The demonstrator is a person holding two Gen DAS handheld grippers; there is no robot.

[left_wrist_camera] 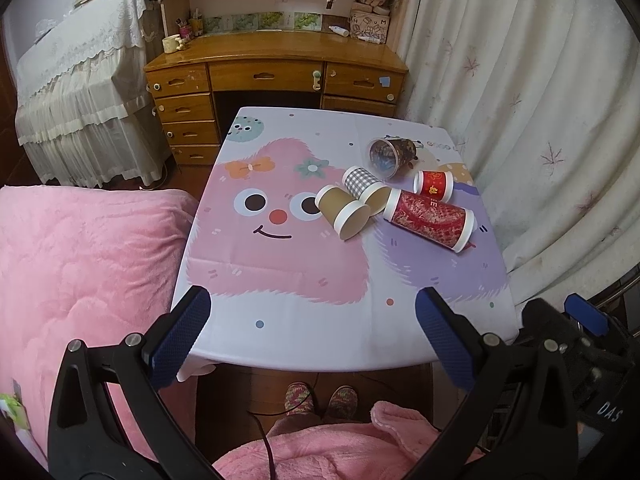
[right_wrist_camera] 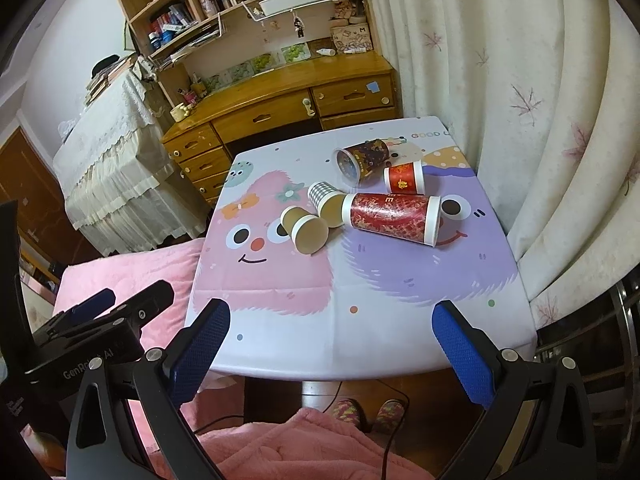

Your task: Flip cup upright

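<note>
Paper cups lie toppled in a cluster right of centre on the cartoon-print tablecloth (left_wrist_camera: 280, 280), none yet upright. Largest is the long red patterned cup (left_wrist_camera: 430, 218), on its side beside the smaller brown cup (left_wrist_camera: 344, 212), the checked cup (left_wrist_camera: 362, 184), the short red cup (left_wrist_camera: 434, 186) and the dark floral cup (left_wrist_camera: 390, 154) farther up the frame. All look light, thin-walled and easily crushed, likely to roll; a gentle pinch across the mid-wall seems the safest hold. At the bottom of each wrist view, the left gripper (left_wrist_camera: 312, 336) and right gripper (right_wrist_camera: 330, 348) hang spread wide near the table's front edge, blue pads (right_wrist_camera: 202, 350) holding and touching nothing.
</note>
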